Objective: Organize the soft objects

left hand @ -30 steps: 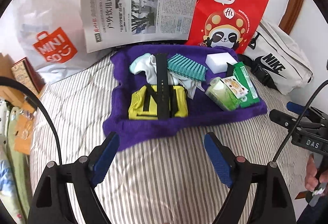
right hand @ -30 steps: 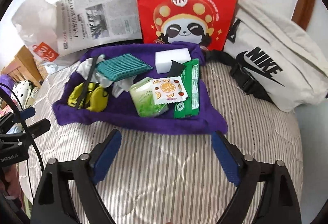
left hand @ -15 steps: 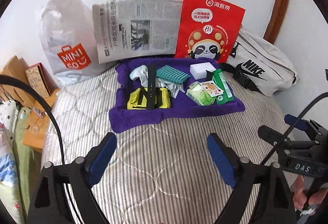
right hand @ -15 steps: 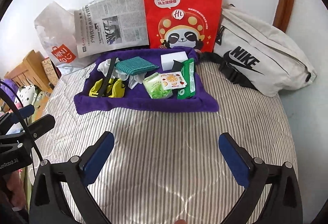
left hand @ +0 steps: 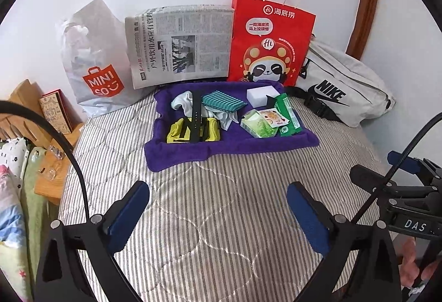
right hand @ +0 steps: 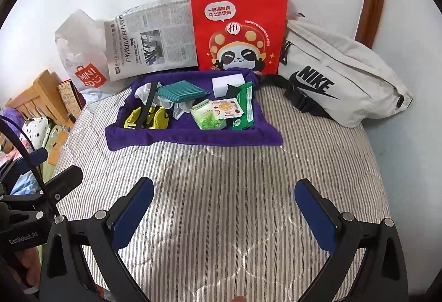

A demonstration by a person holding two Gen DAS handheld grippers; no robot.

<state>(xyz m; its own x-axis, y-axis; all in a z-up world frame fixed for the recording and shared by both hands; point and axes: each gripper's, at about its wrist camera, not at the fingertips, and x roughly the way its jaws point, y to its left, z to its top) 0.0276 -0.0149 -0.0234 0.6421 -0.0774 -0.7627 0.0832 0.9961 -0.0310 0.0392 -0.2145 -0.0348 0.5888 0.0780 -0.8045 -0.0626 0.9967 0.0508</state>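
1. "MINISO" in white on an orange bag-shaped logo, on the white plastic bag (left hand: 94,67).
2. "NIKE" in black with the swoosh, on the pale waist bag (left hand: 345,86).
3. "Hi" and Chinese characters "海底捞" in white, on the red paper bag (right hand: 240,25).
4. Chinese headlines, too small to read surely, on the newspaper (left hand: 179,44).
5. "DAS" on the right gripper (left hand: 414,224).
6. "GenRobot.AI" on the left gripper (right hand: 22,239).

towel (left hand: 232,144) lay on bed (left hand: 221,205) at 12 o'clock | sponge (left hand: 261,93) sat on towel at 1 o'clock, wipes packs (left hand: 272,122) before it | paper bag (left hand: 272,44) stood behind towel | newspaper (left hand: 179,44) at bag's 9 o'clock | waist bag (left hand: 345,91) at bag's 3 o'clock
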